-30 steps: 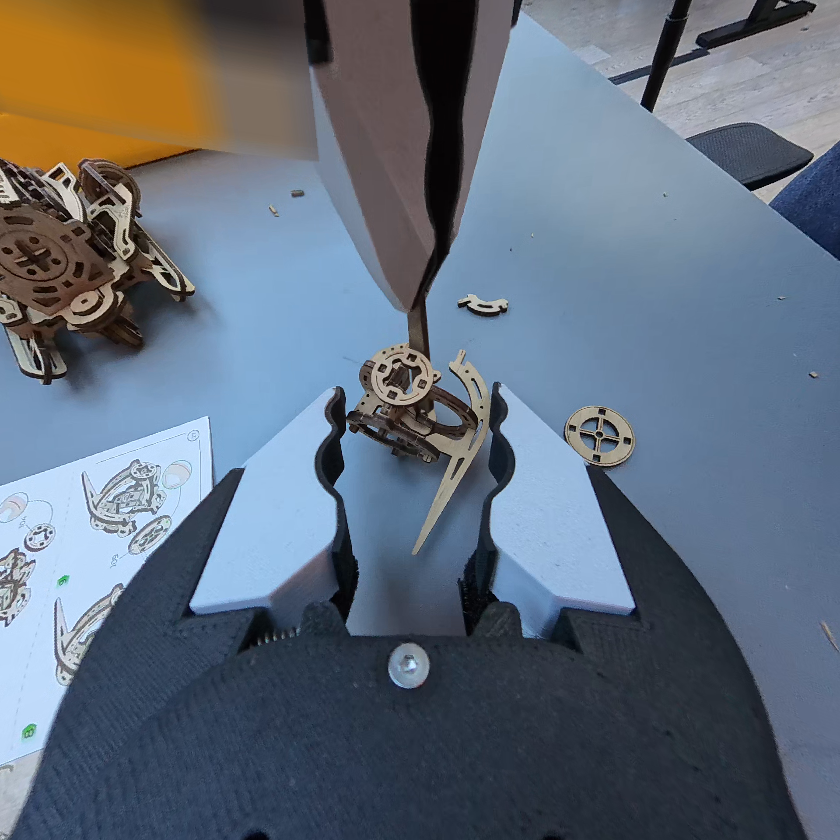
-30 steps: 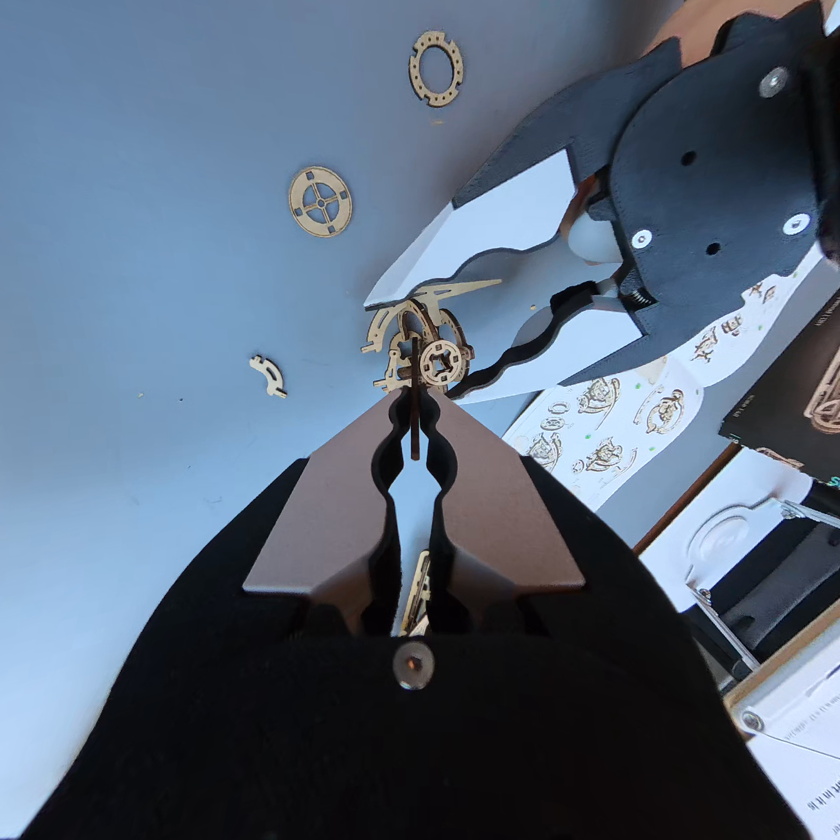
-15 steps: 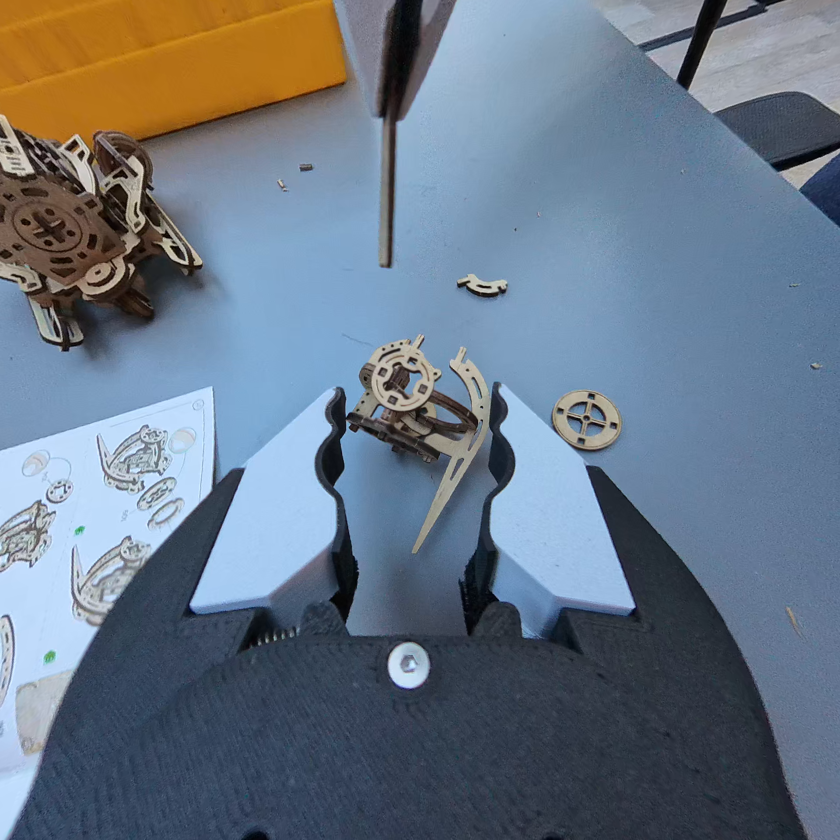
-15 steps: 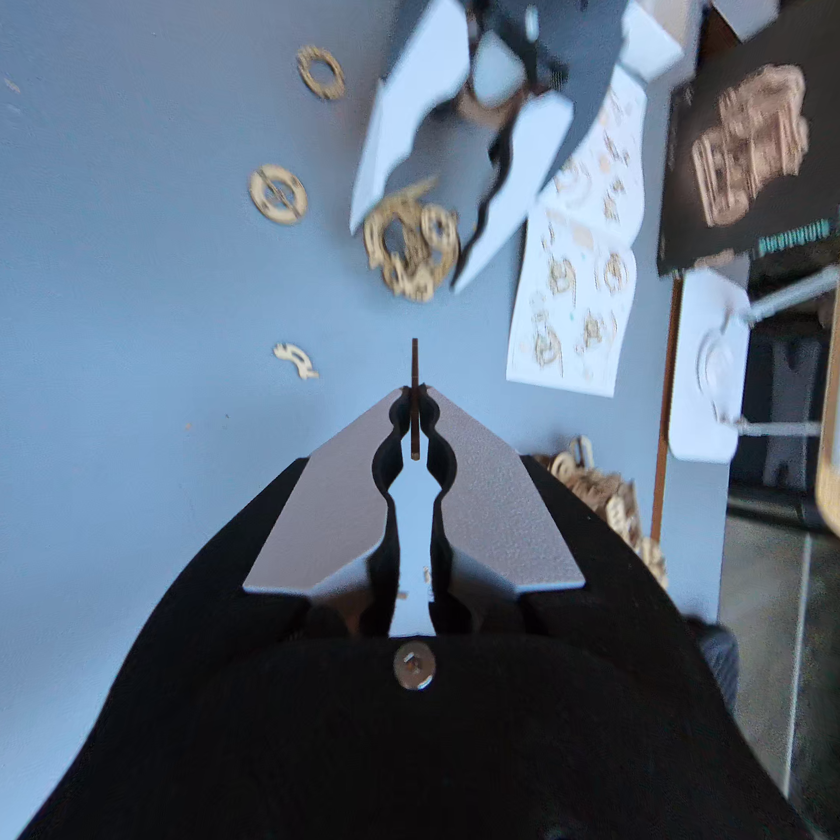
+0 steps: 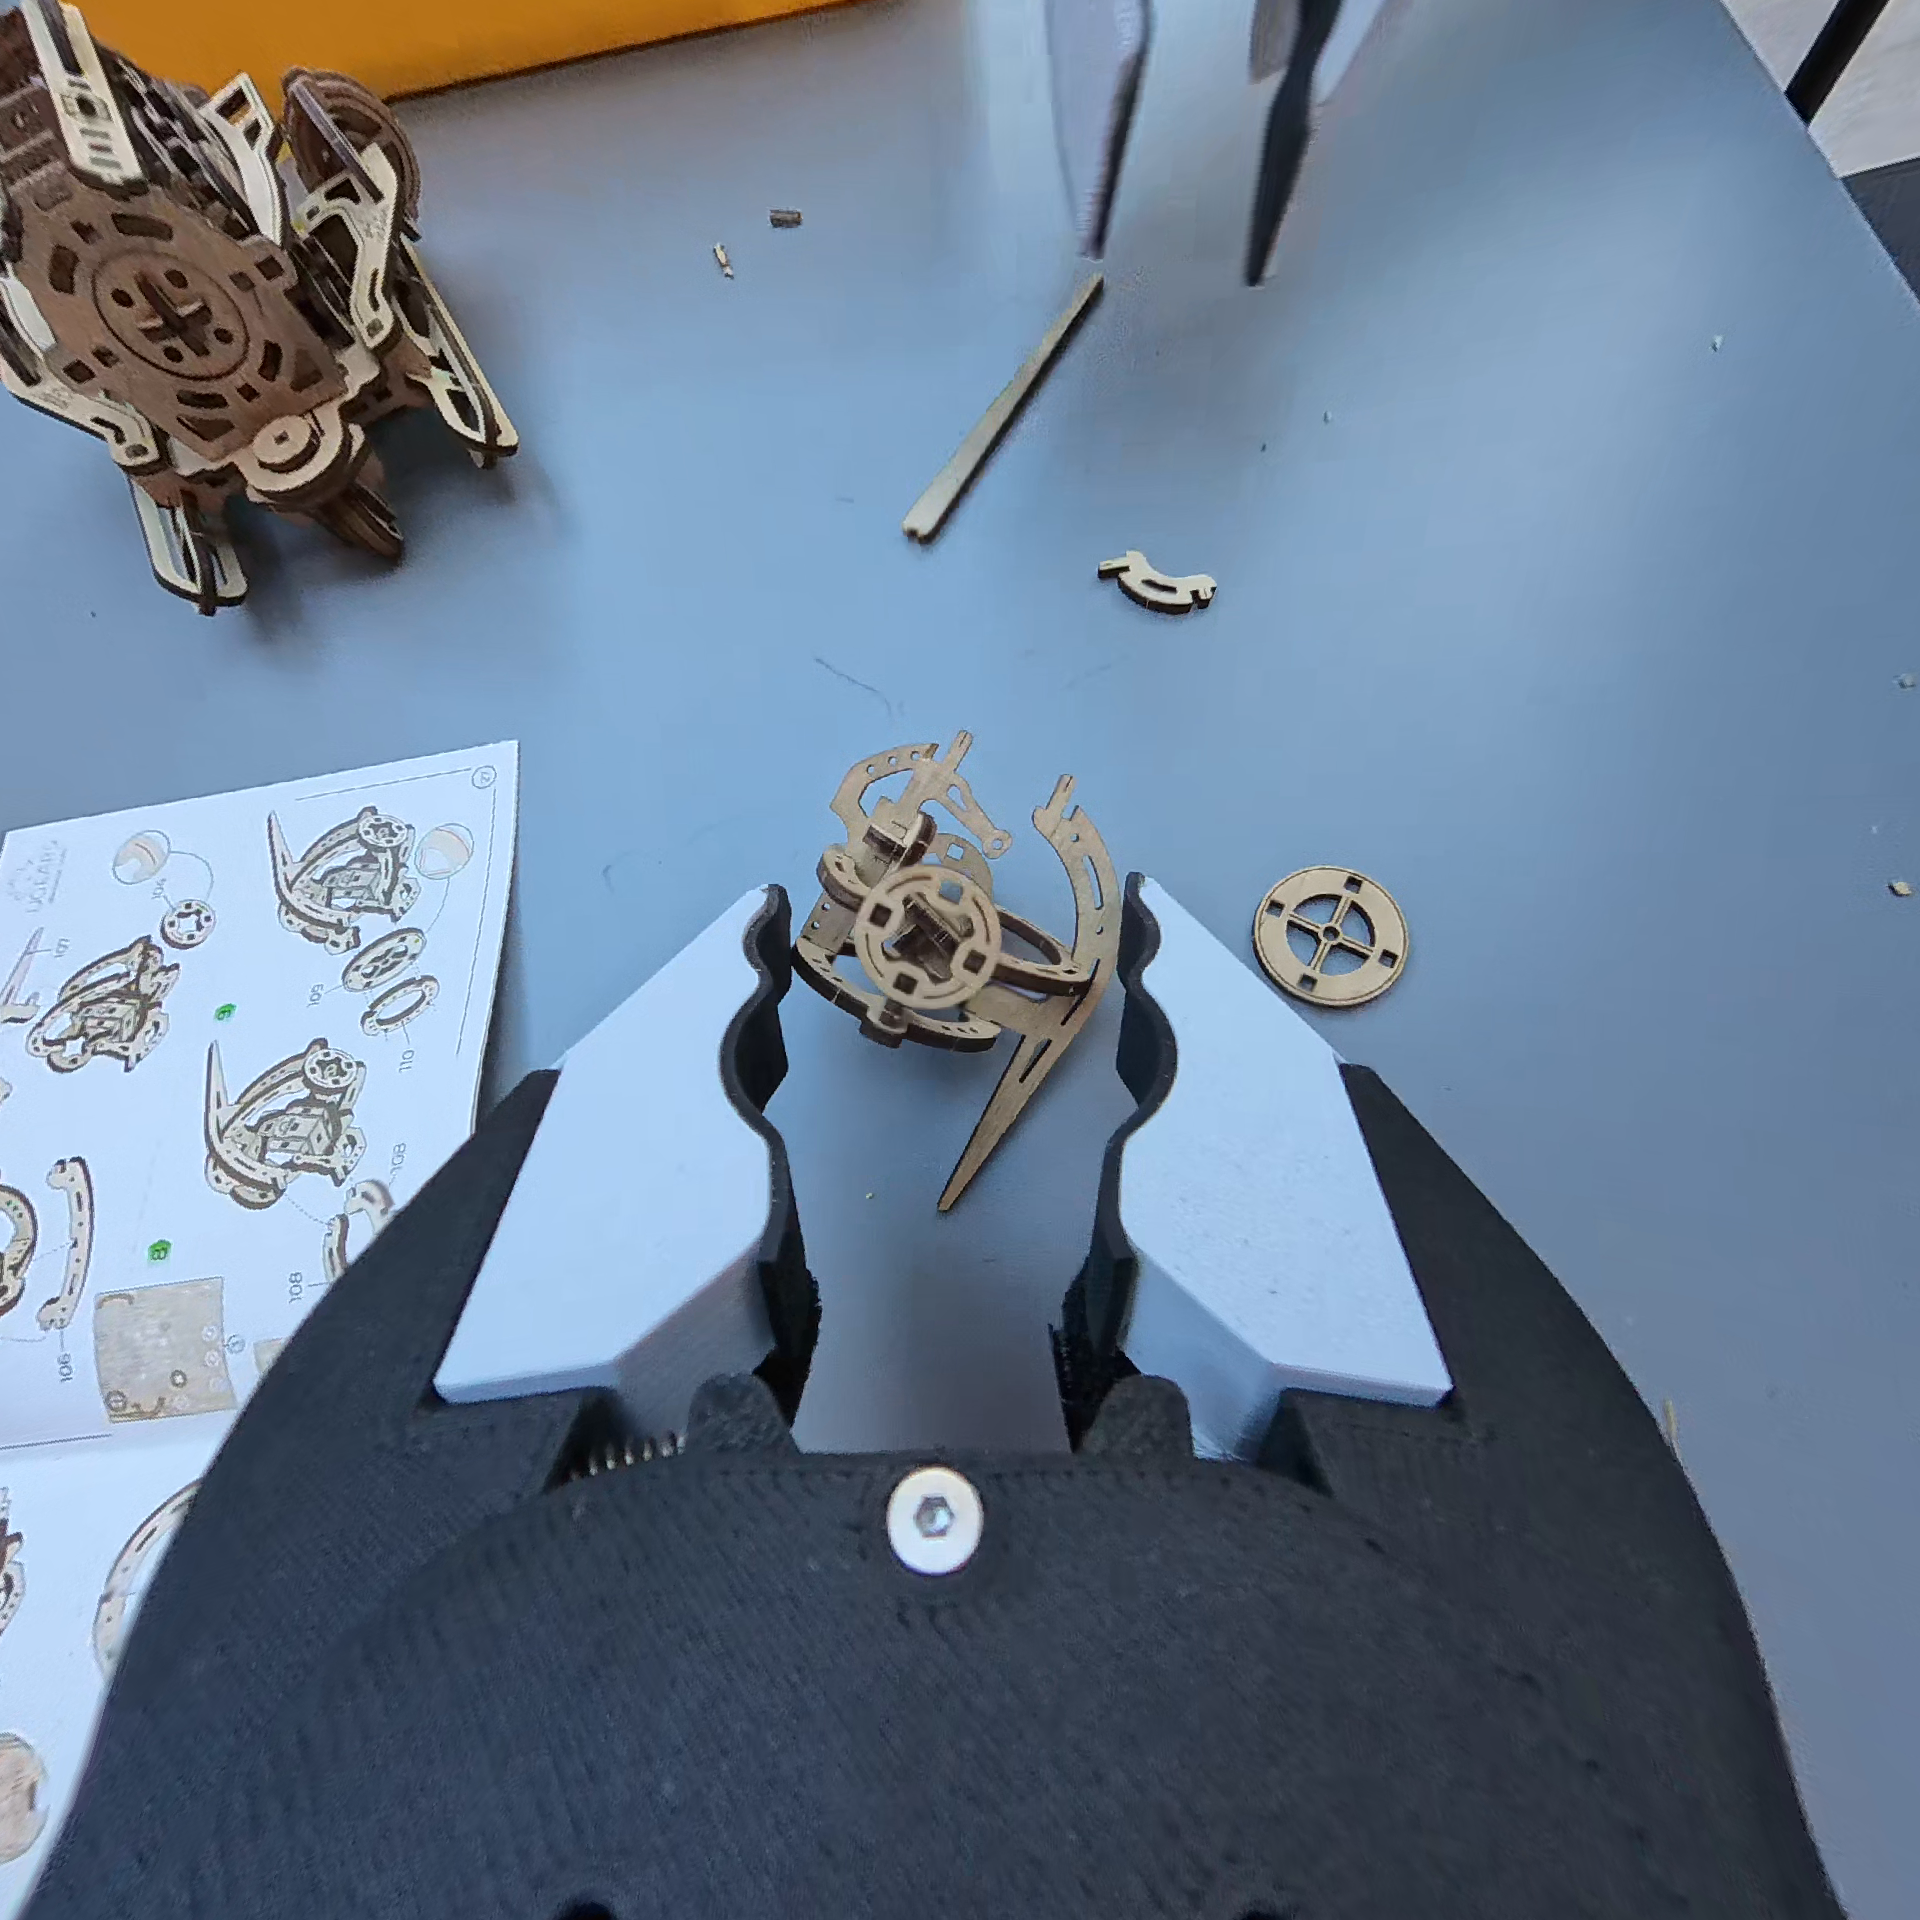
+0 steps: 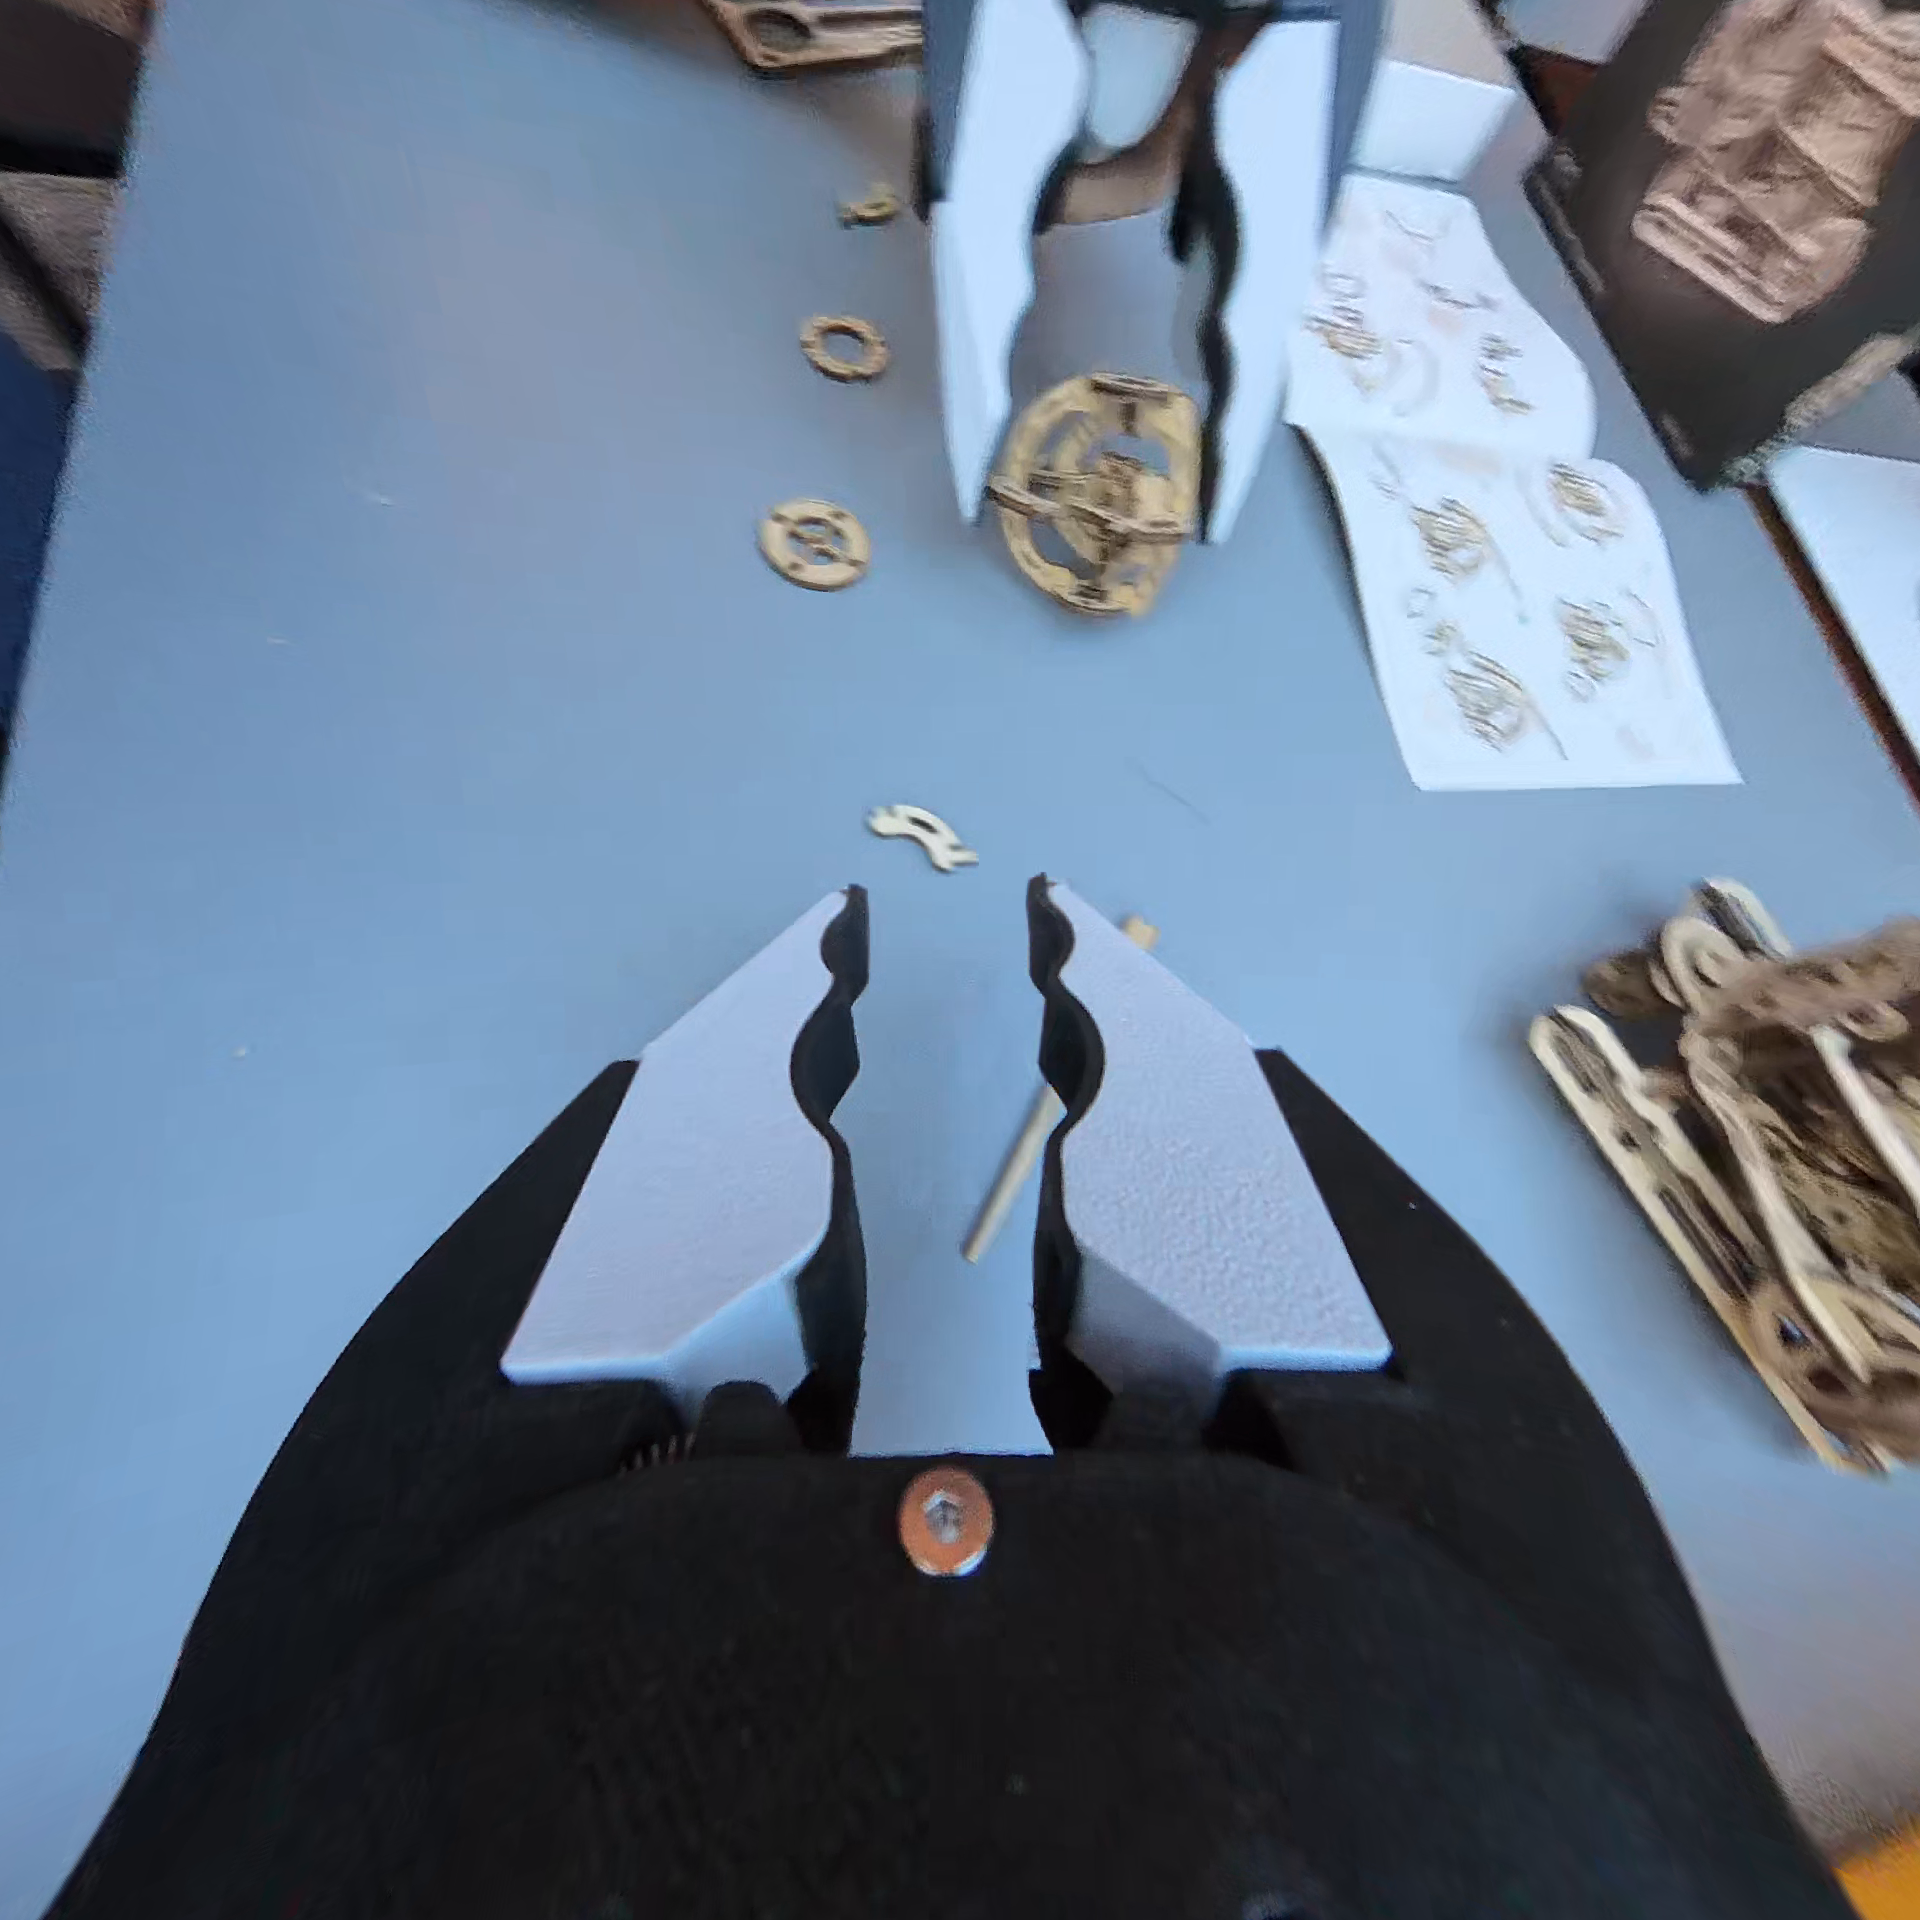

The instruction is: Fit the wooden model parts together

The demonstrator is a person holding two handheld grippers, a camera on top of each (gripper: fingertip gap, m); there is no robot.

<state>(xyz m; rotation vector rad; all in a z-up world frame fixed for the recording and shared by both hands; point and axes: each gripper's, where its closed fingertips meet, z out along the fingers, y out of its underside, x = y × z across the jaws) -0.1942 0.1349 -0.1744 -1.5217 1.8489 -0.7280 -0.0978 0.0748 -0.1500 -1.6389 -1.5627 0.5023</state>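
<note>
A small wooden sub-assembly (image 5: 930,940) with a round slotted disc and a curved pointed blade stands on the grey table (image 5: 1558,623). My left gripper (image 5: 951,899) is open, and its two fingertips flank the sub-assembly. The blade leans against the right fingertip. It also shows in the right wrist view (image 6: 1091,499), between the left gripper's fingers (image 6: 977,312). My right gripper (image 6: 948,888) is open and empty. A thin wooden stick (image 6: 1013,1174) lies flat on the table, partly under its right finger. In the left wrist view the stick (image 5: 1003,410) lies below the right gripper (image 5: 1174,260).
A small hooked piece (image 5: 1156,587) and a spoked disc (image 5: 1330,938) lie loose nearby. A toothed ring (image 6: 844,348) lies farther off. A large built wooden model (image 5: 187,312) stands at the far left. An instruction sheet (image 5: 260,1039) lies to the left. A black box (image 6: 1745,208) is beyond it. Left tips to right tips: about 12 centimetres. To the spoked disc (image 5: 1330,938): left tips about 4 centimetres, right tips about 12 centimetres. Look for it in the right wrist view (image 6: 823,528) too.
My right gripper drew back from the sub-assembly with the stick, then opened and let it go; the stick now lies on the table. The sub-assembly turned slightly between the left fingers.
</note>
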